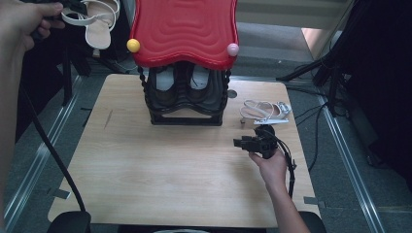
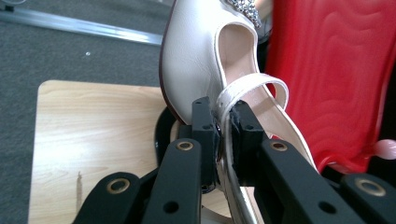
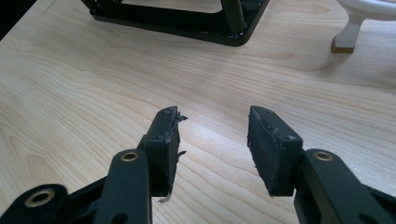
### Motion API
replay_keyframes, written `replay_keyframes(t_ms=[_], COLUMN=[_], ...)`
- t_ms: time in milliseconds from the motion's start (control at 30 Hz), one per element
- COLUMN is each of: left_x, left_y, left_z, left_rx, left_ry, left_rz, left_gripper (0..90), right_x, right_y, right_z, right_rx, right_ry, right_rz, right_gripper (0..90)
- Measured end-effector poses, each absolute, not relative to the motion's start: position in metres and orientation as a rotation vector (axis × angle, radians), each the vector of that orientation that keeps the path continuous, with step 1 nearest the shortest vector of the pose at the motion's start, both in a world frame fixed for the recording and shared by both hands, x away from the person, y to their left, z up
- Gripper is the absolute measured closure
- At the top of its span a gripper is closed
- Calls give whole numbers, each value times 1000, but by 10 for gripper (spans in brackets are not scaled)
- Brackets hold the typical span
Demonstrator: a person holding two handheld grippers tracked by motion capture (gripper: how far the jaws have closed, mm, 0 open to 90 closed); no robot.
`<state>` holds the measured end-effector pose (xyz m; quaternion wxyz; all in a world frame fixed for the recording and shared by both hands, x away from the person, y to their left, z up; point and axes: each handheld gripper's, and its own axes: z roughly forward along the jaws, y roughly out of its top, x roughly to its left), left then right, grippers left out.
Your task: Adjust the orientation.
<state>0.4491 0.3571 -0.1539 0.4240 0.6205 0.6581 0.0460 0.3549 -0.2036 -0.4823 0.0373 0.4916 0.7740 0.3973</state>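
A white strappy sandal (image 1: 98,23) hangs in the air at the far left, level with the red top (image 1: 184,30) of the shoe rack. My left gripper (image 1: 77,10) is shut on it. In the left gripper view the pads (image 2: 205,122) pinch the sandal's thin strap (image 2: 252,86), and the shoe (image 2: 196,56) rises above the jaws beside the red top (image 2: 336,79). A second white sandal (image 1: 266,111) lies on the table to the right of the rack. My right gripper (image 1: 241,142) rests low just in front of it, open, with nothing between its fingers (image 3: 275,149).
The black tiered rack (image 1: 186,99) holds dark shoes on a lower shelf at the table's back middle. A yellow ball (image 1: 133,45) and a pink ball (image 1: 233,49) cap its front corners. The wooden table (image 1: 160,170) lies below. Stands and cables crowd the right side.
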Motion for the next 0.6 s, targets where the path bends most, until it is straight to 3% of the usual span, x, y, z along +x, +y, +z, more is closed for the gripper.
replay_keyframes(t_ms=[600], left_x=[451], left_y=[311], left_z=[-112], left_rx=[1591], left_ry=[1522], left_rz=[136], left_gripper=[833], right_x=[356], right_y=[-204], right_z=[-482], right_rx=[1504], right_ry=[2382], right_rz=[1221], right_gripper=[543])
